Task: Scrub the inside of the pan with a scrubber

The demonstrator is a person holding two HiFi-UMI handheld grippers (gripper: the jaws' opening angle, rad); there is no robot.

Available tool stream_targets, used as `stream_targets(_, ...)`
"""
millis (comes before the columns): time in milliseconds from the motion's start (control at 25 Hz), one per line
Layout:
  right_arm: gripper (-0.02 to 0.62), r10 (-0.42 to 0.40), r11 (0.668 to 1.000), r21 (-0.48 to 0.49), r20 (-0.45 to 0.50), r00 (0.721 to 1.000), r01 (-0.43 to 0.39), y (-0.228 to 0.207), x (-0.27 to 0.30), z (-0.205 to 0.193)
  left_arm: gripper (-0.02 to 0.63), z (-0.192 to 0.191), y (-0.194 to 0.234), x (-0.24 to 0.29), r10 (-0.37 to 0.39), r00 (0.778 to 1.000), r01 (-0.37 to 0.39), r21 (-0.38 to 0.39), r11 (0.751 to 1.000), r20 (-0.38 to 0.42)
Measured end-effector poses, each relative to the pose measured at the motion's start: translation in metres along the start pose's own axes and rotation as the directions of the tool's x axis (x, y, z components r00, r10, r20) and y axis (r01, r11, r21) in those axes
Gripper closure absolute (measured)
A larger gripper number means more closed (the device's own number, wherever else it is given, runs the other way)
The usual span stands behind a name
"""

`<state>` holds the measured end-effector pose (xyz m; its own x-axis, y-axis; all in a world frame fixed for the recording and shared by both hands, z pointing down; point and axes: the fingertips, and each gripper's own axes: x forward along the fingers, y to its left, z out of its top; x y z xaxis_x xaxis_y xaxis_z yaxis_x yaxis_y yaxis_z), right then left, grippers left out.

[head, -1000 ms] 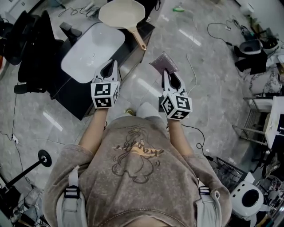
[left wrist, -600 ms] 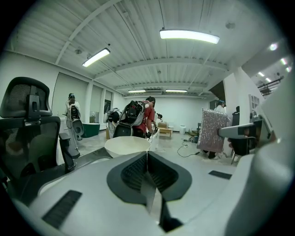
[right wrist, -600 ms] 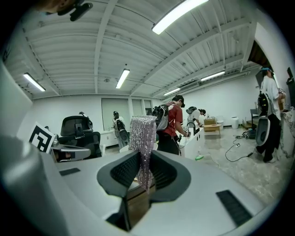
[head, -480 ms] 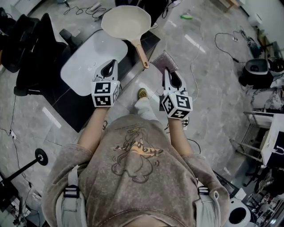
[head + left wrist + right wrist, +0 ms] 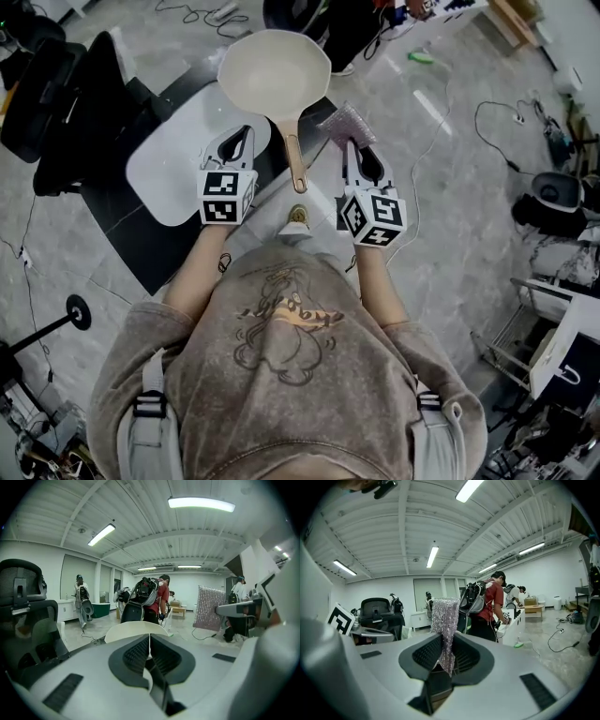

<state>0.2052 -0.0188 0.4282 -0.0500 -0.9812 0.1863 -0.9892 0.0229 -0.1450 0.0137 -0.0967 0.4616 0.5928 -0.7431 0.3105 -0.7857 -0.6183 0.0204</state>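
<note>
While R gripper (image 5: pixel 351 150) pinches scrubber (image 5: pixel 345 124), pan (image 5: pixel 274 73) just ahead-left, handle (image 5: pixel 293 155) beside it.

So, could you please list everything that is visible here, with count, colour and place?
pan: one, cream, ahead at centre, handle toward the camera
oval tabletop: one, white, left of the pan
scrubber: one, silvery pink, in the right tool
office chair: one, black, far left
person in red shirt: one, far in the room
left tool: one, grey, shut, empty
right tool: one, grey, shut on the scrubber
</note>
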Motion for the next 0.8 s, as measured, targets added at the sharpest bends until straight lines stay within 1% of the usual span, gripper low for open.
stream_targets(280,0.512,0.101,0.995,0.005,-0.014,0.995,-0.101,-0.034,0.056,0.015,0.588,0.007,0.013,0.039,0.119,0.992,-0.12,-0.022,0.992,-0.044)
stream_targets(480,0.511,0.166,0.986,-0.005,-0.027,0.986,-0.166,-0.038,0.094,0.019,0.588,0.006,0.035,0.053,0.194,0.979,-0.196,-0.038,0.98,-0.062)
stream_targets(600,0.512,0.195,0.981,-0.002,-0.04,0.98,-0.196,-0.033,0.108,0.018,0.588,0.002,0.047,0.055,0.222,0.972,-0.227,-0.05,0.973,-0.083)
stream_targets(800,0.511,0.22,0.975,-0.002,-0.048,0.974,-0.22,-0.021,0.126,0.018,0.588,-0.001,0.066,0.061,0.233,0.967,-0.24,-0.063,0.969,-0.101)
